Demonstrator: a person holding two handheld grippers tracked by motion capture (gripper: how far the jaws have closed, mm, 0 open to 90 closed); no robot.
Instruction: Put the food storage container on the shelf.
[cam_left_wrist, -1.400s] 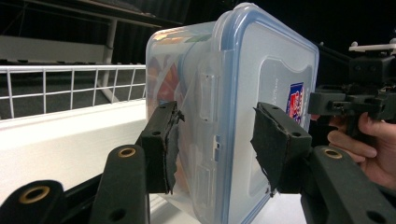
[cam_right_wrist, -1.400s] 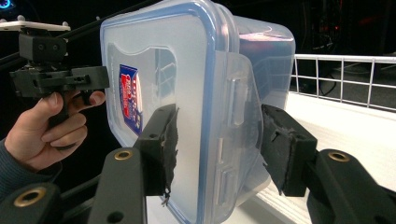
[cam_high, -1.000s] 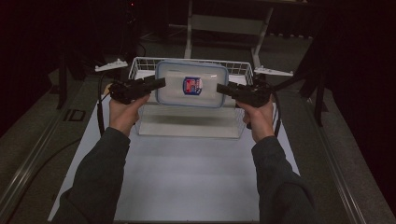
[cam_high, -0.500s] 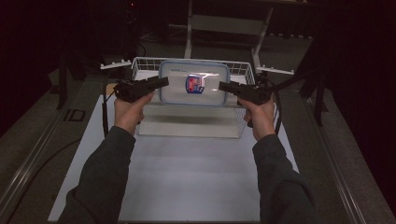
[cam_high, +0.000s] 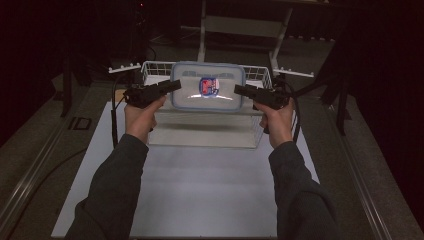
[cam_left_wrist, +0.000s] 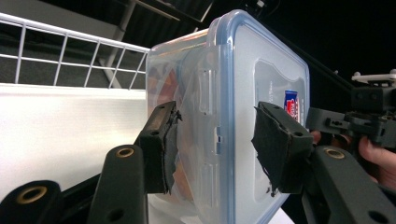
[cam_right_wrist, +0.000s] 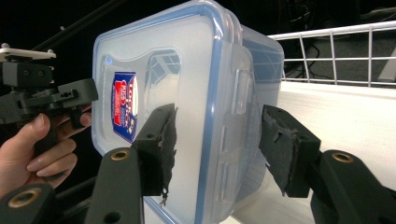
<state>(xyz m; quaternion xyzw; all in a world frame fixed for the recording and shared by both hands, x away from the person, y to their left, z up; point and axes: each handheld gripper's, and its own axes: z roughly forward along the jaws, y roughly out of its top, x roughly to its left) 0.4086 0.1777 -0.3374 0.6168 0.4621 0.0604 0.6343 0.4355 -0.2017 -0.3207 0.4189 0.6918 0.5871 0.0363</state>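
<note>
Lidded container (cam_high: 208, 86) between two grippers

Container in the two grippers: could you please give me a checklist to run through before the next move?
1. Left gripper clamped across the container edge: ok.
2. Right gripper pressing with both pads: cannot tell; the base-side pad may stand off.
3. Lid seated on the container: ok where visible.
4. Container level in the high view: ok.
5. Container above the wire basket: ok.
</note>
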